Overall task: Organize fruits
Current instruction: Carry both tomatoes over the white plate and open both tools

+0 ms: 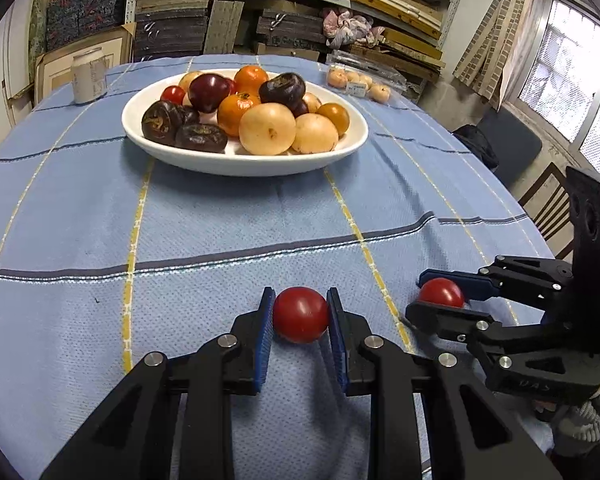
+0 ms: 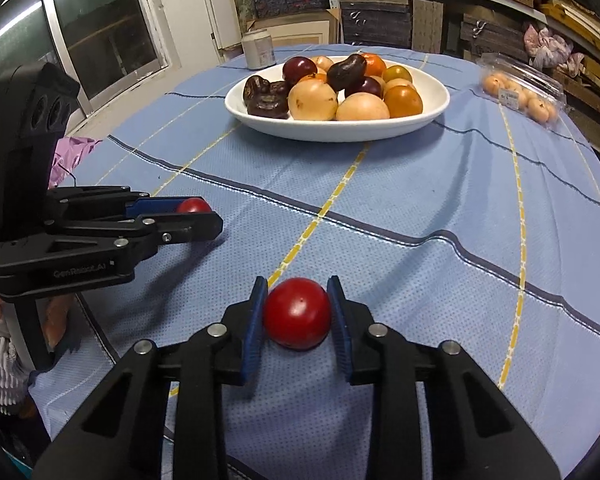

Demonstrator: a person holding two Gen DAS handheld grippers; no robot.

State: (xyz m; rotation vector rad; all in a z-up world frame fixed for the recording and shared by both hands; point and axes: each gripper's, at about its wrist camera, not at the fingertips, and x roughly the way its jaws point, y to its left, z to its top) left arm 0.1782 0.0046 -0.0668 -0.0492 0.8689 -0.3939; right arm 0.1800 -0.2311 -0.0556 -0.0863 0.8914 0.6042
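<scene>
L gripper (image 1: 300,314) clamped on red tomato (image 1: 301,314), bottom center of left wrist view. R gripper (image 2: 298,312) clamped on 2nd red tomato (image 2: 298,313), bottom center. White fruit bowl (image 1: 180,156) upper center, on blue cloth (image 1: 220,220).

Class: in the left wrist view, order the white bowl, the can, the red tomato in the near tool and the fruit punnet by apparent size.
1. Bowl
2. Tomato, enlarged by nearness
3-4. Can and punnet: too alike to rank.
</scene>
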